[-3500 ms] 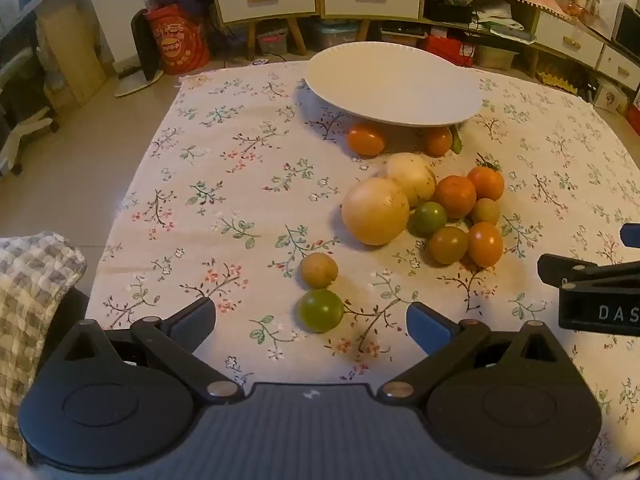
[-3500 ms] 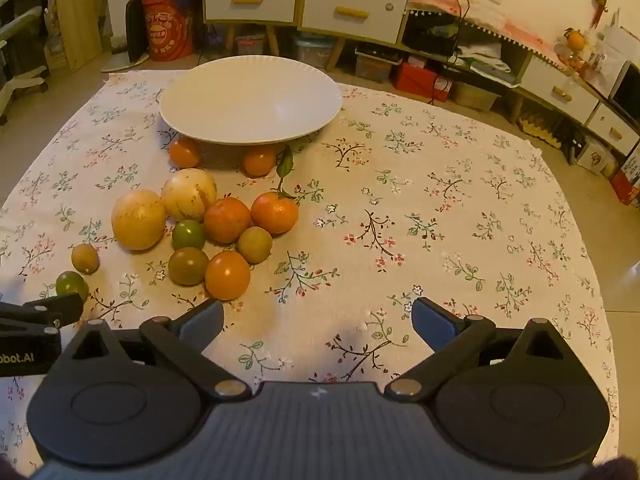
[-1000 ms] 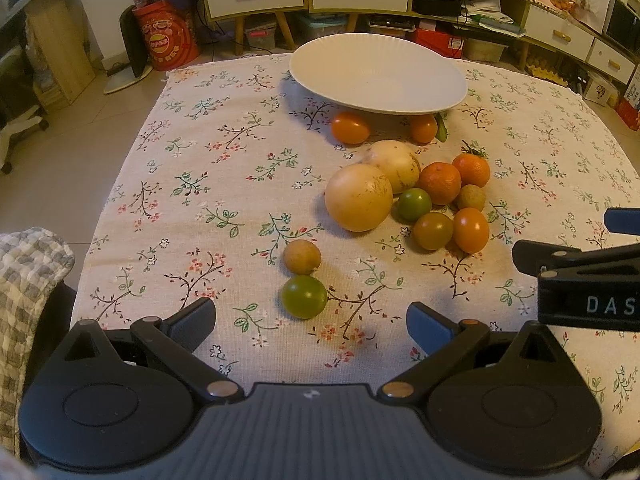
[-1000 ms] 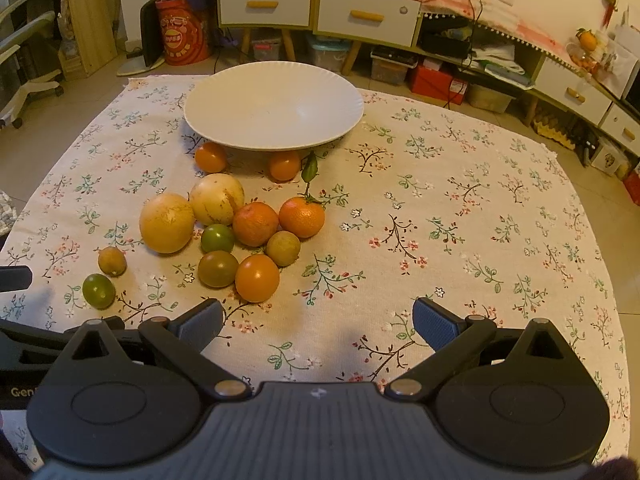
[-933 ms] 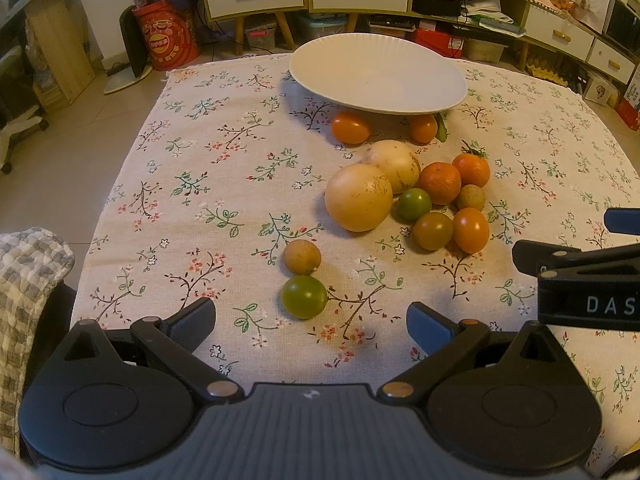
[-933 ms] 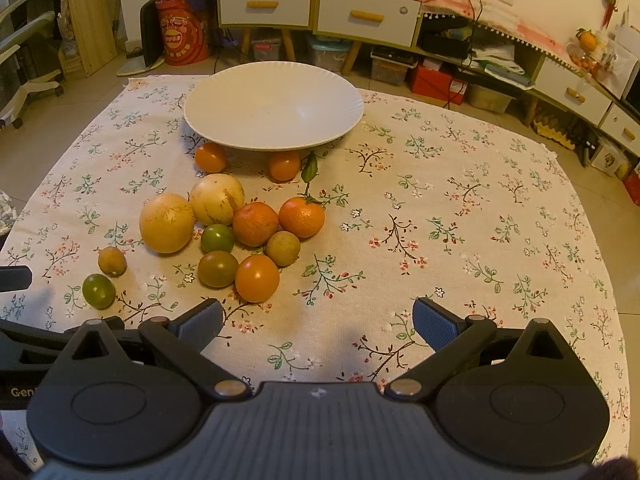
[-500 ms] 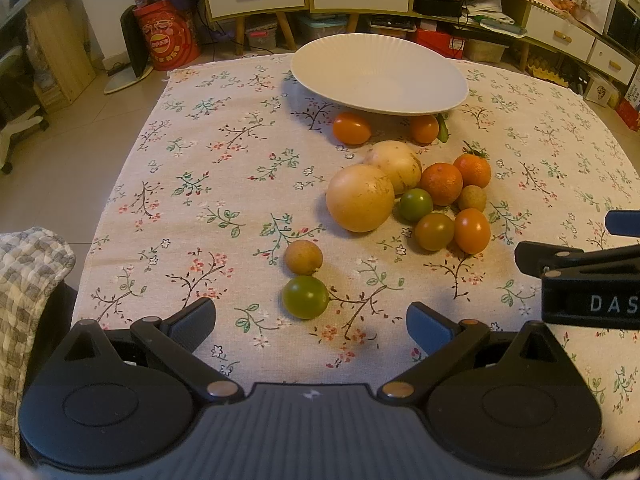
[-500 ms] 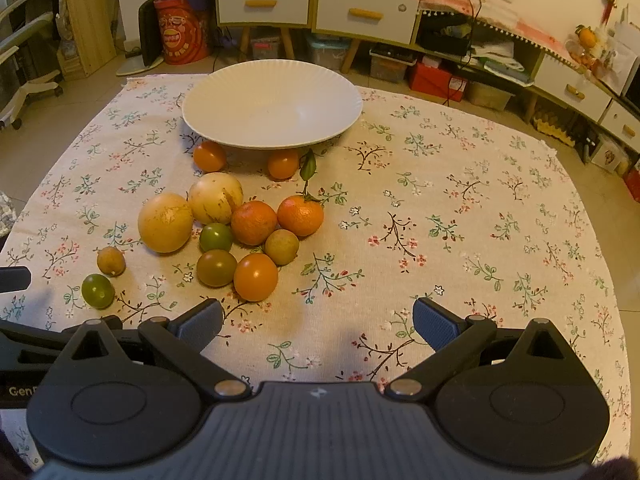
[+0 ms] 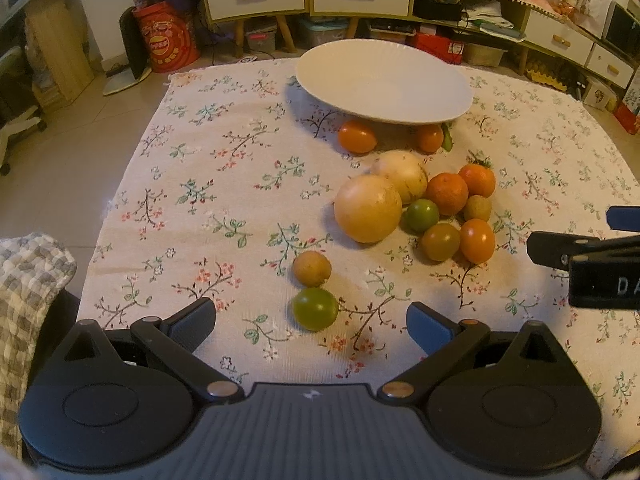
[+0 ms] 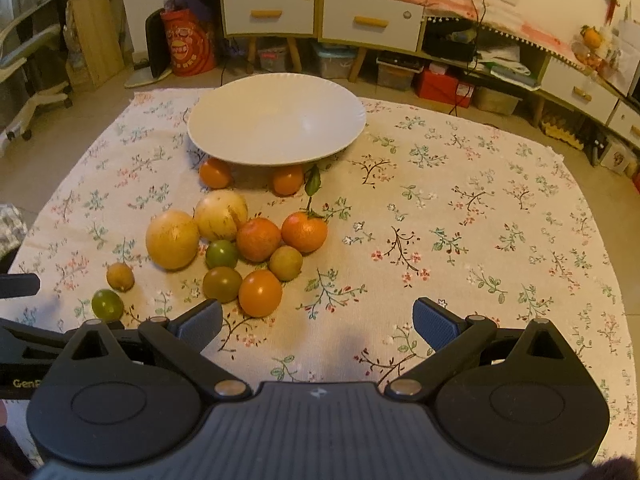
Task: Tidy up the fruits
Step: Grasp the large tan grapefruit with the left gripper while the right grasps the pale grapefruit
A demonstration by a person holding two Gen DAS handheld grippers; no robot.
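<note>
A white plate (image 9: 384,84) stands empty at the far side of a floral tablecloth (image 9: 224,184); it also shows in the right wrist view (image 10: 276,120). In front of it lies a cluster of fruit: two large yellow fruits (image 9: 368,208), oranges (image 9: 447,193), green and orange tomatoes (image 9: 477,240). A small brown fruit (image 9: 312,268) and a green tomato (image 9: 315,308) lie apart, nearest my left gripper (image 9: 311,322), which is open and empty. My right gripper (image 10: 318,324) is open and empty, just right of an orange tomato (image 10: 260,293).
Drawers and shelves (image 10: 320,16) with boxes stand behind the table. A red bag (image 9: 166,38) sits on the floor at the far left. A checked cloth (image 9: 28,280) lies at the table's left edge. My right gripper shows in the left wrist view (image 9: 592,264).
Both views have shifted only slightly; the fruit and the plate lie where they were. Both grippers stay open and empty.
</note>
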